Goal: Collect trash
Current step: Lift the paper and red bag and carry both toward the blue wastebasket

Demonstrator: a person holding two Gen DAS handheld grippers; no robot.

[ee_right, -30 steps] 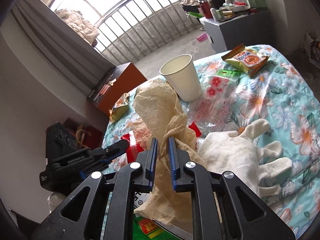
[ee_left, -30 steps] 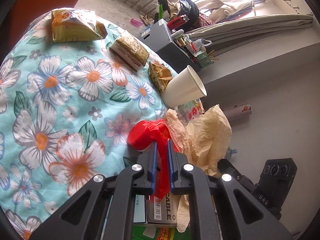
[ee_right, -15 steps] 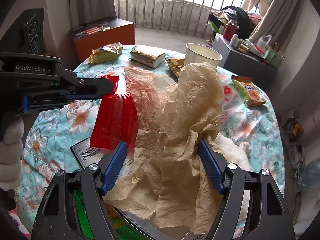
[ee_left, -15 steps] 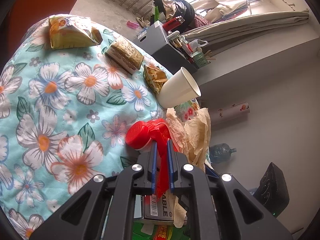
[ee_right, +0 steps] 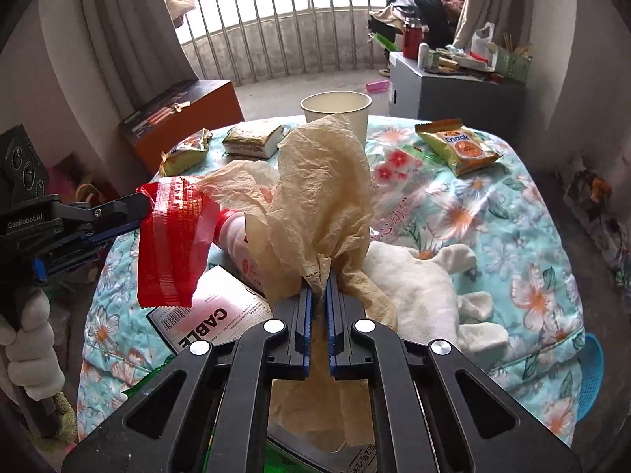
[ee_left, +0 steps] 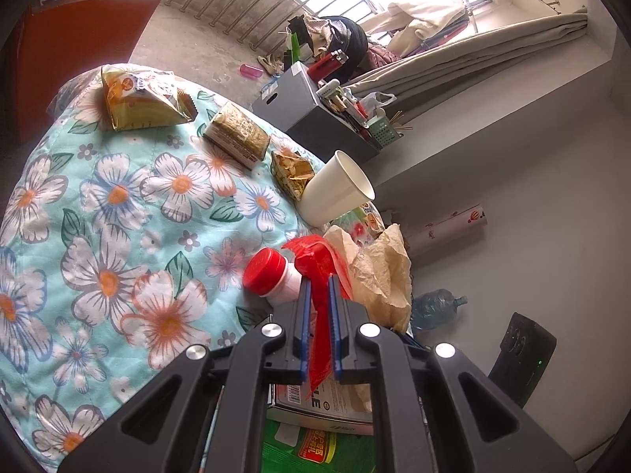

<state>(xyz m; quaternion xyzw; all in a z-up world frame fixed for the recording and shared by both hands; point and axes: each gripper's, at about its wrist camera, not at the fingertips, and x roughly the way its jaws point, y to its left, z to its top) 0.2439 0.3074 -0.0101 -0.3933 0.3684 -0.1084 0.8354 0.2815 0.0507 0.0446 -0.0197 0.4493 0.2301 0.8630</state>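
The right gripper [ee_right: 319, 295] is closed, and a crumpled sheet of tan paper [ee_right: 319, 205] is pinched between its blue fingers [ee_right: 304, 315]. The paper rises in a tall fold above the fingertips and hangs down beneath them as well. Just right of the fingers a white glove [ee_right: 426, 276] lies on the flowered cloth of the counter [ee_right: 512, 236]. Left of the fingers a white bottle [ee_right: 240, 244] with a red cap lies on its side, partly behind the paper, and below it a white box [ee_right: 205, 315] printed "CABLE" is seen. Beyond the paper a white paper cup [ee_right: 335, 106] stands upright, with a yellow snack packet [ee_right: 457, 149] to its right and a wrapped biscuit pack [ee_right: 252, 142] to its left.

The left gripper [ee_left: 318, 295] is closed too, and a red plastic wrapper [ee_left: 315, 272] is clamped between its fingers [ee_left: 303, 315]; in the right wrist view the wrapper [ee_right: 173, 236] hangs off those fingertips, clear of the counter. Just ahead and left of the left fingers the bottle's red cap [ee_left: 264, 272] is seen. The tan paper [ee_left: 382, 272] stands just right of them. Farther ahead a yellow bag [ee_left: 138, 102] lies near the counter's far edge. A white-gloved hand [ee_right: 27, 339] is wrapped around the left gripper's handle.
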